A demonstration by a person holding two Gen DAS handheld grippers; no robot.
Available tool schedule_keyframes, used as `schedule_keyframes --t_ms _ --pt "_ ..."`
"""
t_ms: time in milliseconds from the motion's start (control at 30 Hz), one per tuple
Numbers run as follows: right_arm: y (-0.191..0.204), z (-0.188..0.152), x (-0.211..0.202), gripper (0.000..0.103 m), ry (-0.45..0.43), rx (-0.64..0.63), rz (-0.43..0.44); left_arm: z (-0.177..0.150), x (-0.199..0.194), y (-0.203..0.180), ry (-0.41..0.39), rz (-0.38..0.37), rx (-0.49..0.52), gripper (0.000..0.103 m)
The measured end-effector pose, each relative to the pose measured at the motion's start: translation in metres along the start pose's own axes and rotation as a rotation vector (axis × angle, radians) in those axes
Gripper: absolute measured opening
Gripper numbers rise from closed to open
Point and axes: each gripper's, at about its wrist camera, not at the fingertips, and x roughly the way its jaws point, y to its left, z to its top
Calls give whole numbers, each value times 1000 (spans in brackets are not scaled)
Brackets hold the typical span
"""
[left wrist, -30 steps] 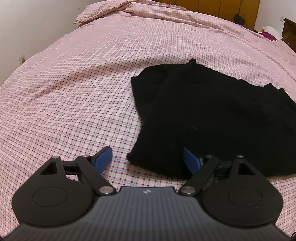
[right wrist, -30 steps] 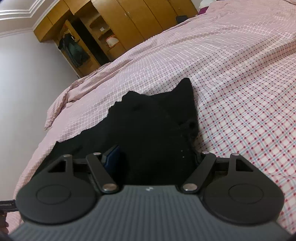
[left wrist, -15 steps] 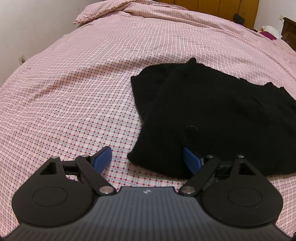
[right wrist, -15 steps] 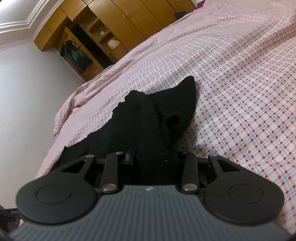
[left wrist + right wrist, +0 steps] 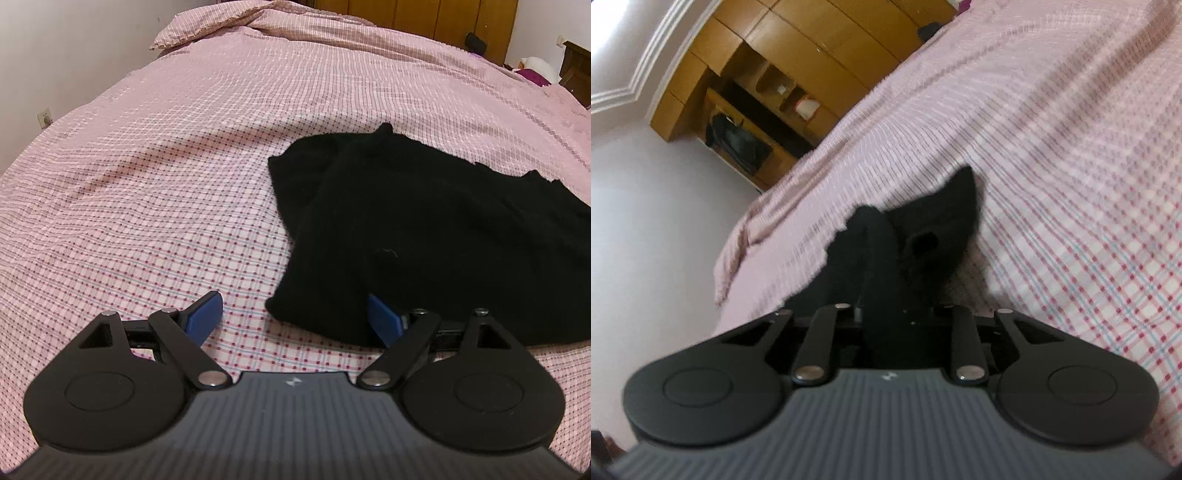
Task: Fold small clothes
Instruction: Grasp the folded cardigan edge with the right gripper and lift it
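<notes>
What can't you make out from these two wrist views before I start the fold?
- Right hand-held gripper: pads hidden in bunched black garment, right wrist view.
- Garment type: featureless black, both views; right side cut off by the left wrist view's edge.
- Bedspread: motion-blurred, right wrist view.

The left wrist camera looks steeply down from low over the pink checked bedspread [image 5: 147,206], near the black garment [image 5: 443,229]. The right wrist camera, tilted, faces a wooden wardrobe [image 5: 798,66]; both share garment and bedspread.
</notes>
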Motion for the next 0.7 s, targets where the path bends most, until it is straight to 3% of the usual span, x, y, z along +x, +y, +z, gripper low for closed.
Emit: schedule_keyframes --t_ms 167,300,700 --pt "43 12 -9 24 -28 -64 33 0 -12 11 -14 -2 -21 88" --pt "87 15 -7 24 -27 -220 34 -1 -22 18 -26 -14 -30 88" --pt "214 -6 27 23 53 -455 110 -8 -37 64 -56 -14 -113 88"
